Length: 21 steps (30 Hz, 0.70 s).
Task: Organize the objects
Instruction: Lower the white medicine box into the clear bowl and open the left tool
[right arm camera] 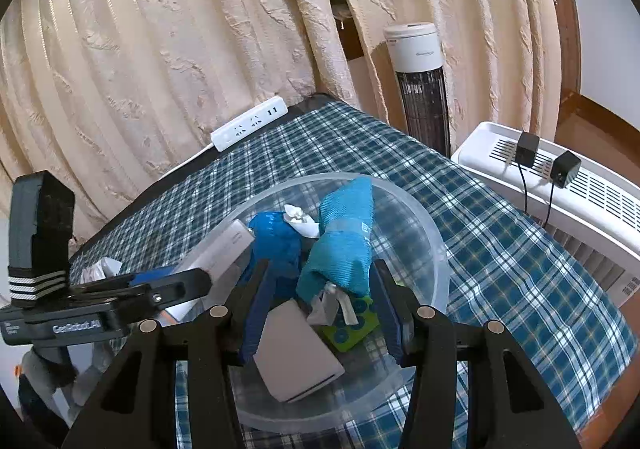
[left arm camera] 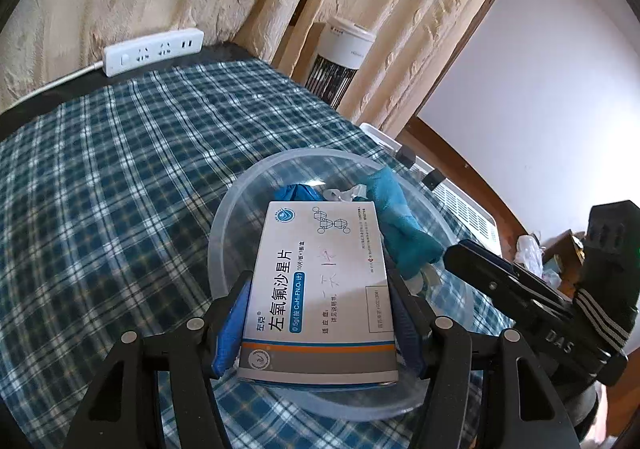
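My left gripper [left arm camera: 316, 277] is shut on a white medicine box [left arm camera: 320, 285], with its blue pads on the box's long sides. It holds the box over a clear plastic bowl [left arm camera: 224, 225]. In the right wrist view the same box [right arm camera: 224, 249] pokes in over the bowl's [right arm camera: 436, 233] left rim. The bowl holds a teal mesh pouch [right arm camera: 344, 233], a blue bag [right arm camera: 276, 237], a tissue [right arm camera: 300, 219], a pale flat box [right arm camera: 296, 353] and a green card [right arm camera: 356, 321]. My right gripper [right arm camera: 320, 273] hangs over them, jaws apart. The pouch touches only its right finger.
The bowl stands on a blue plaid cloth [left arm camera: 120, 169] over the table. A white power strip [right arm camera: 248, 123] lies at the far edge by the curtains. Beyond the table stand a tower fan [right arm camera: 420, 81] and a white appliance [right arm camera: 560, 177] with two black adapters [right arm camera: 528, 145].
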Tool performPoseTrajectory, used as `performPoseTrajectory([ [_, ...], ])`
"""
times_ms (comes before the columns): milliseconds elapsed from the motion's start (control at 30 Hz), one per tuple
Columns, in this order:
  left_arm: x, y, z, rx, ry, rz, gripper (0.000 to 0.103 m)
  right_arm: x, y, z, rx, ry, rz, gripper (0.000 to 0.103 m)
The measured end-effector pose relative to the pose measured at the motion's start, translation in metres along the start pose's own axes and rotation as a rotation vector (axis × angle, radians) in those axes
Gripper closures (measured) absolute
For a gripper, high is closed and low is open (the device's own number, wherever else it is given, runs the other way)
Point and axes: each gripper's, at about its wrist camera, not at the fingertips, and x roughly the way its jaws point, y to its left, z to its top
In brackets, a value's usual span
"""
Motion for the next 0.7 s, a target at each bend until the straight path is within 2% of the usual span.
performPoseTrajectory([
  [200,0.005,0.009,0.005,-0.014,-0.017,0.008,0.033,0.004,0.001,0.000,0.004,0.008,0.001,0.053],
  [300,0.004,0.006,0.004,0.007,-0.030,-0.007,0.023,0.005,0.004,-0.001,0.001,0.008,0.006,0.053],
  [367,-0.001,0.002,0.003,0.035,-0.053,0.007,0.013,0.005,0.006,-0.001,-0.001,0.007,0.010,0.053],
  [433,-0.009,-0.002,0.002,0.061,-0.086,0.024,0.007,0.003,0.009,-0.001,-0.007,0.004,0.016,0.053],
  [567,-0.026,-0.005,0.003,0.088,-0.138,0.037,0.002,0.003,0.015,0.000,-0.015,0.000,0.022,0.053],
  [700,-0.038,0.000,0.002,0.081,-0.157,0.066,0.002,0.002,0.019,-0.001,-0.015,0.000,0.029,0.053],
])
